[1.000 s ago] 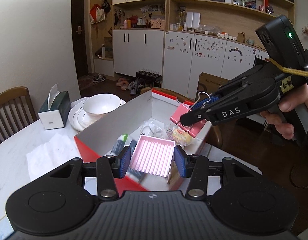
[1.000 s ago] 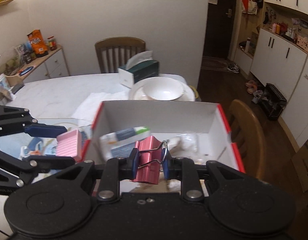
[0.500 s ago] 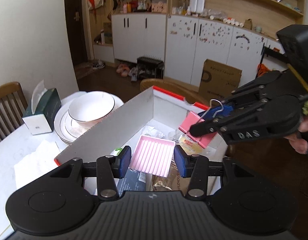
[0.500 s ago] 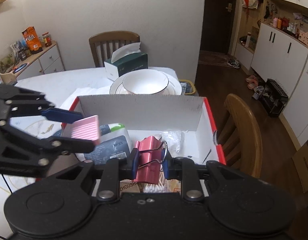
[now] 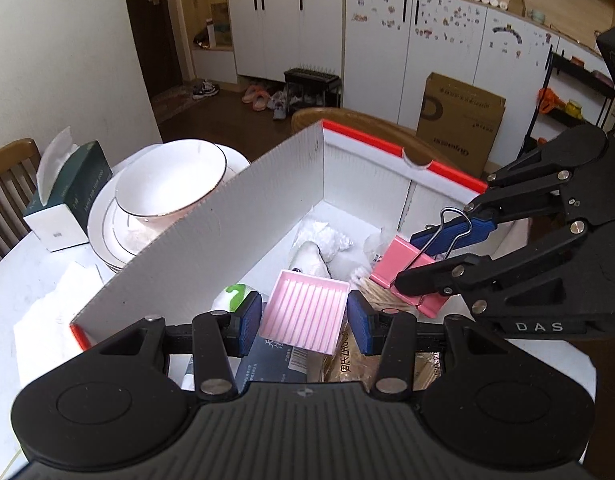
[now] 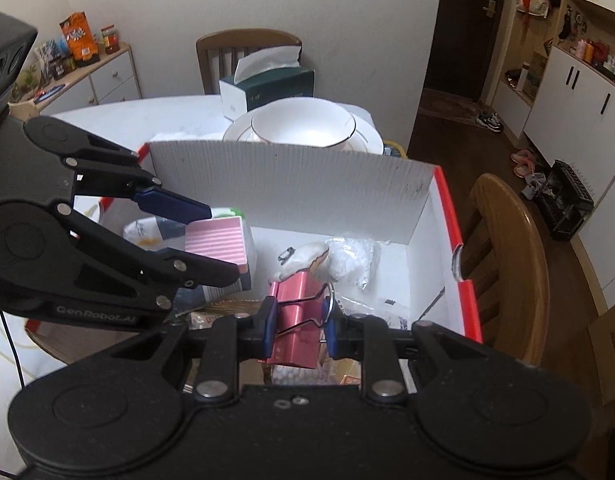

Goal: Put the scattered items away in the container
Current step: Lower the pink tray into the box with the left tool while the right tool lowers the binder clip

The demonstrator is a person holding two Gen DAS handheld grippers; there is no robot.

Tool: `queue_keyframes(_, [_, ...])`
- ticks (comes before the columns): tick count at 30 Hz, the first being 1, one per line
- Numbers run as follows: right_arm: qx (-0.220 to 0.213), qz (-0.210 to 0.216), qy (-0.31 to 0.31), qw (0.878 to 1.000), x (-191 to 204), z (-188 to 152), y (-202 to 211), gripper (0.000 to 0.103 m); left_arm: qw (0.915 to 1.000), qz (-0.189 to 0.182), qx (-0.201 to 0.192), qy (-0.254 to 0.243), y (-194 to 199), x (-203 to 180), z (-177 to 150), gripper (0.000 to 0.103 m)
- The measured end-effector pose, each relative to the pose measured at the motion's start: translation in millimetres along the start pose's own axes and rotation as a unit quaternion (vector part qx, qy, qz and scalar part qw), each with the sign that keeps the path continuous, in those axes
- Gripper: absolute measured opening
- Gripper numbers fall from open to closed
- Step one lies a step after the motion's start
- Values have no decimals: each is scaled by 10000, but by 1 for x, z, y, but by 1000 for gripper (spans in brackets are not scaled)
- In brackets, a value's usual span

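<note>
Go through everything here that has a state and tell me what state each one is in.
left gripper: shut on pink ridged tray, over the box
right gripper: shut on pink binder clip, over the box
box: open, partly filled
bowl: upright, empty, stacked on plates
tissue box: open, tissue sticking out

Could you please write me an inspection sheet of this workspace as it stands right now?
Surface: white table, crumpled tissue lying on it.
Job's things: white box with red rim already holds packets, cotton swabs and wrapped bits; pink ridged tray and pink binder clip held above it.
Clutter: tissue box, bowl on stacked plates.
Grippers: left gripper shut on the tray; right gripper shut on the clip.
Cables: thin black cable by the left gripper.
Surroundings: wooden chairs, white cabinets, cardboard box, shoes on floor.
</note>
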State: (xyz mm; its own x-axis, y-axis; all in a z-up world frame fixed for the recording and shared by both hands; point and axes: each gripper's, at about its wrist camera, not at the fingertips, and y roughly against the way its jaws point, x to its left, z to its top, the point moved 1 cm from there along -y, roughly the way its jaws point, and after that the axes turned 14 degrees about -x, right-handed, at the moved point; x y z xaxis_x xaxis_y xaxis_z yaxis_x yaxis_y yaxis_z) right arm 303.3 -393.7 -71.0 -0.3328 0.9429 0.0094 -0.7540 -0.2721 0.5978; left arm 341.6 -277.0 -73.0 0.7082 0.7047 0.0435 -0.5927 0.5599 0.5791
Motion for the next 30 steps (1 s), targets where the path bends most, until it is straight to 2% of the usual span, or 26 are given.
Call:
queue_keyframes(22, [242, 114, 306, 9992, -6, -11, -32, 21, 9976, 0, 608, -320, -33, -9, -17, 45])
queue_keyframes(30, [355, 165, 300, 9988, -7, -11, -40, 20, 9954, -49, 907, -293, -44, -8, -16, 46])
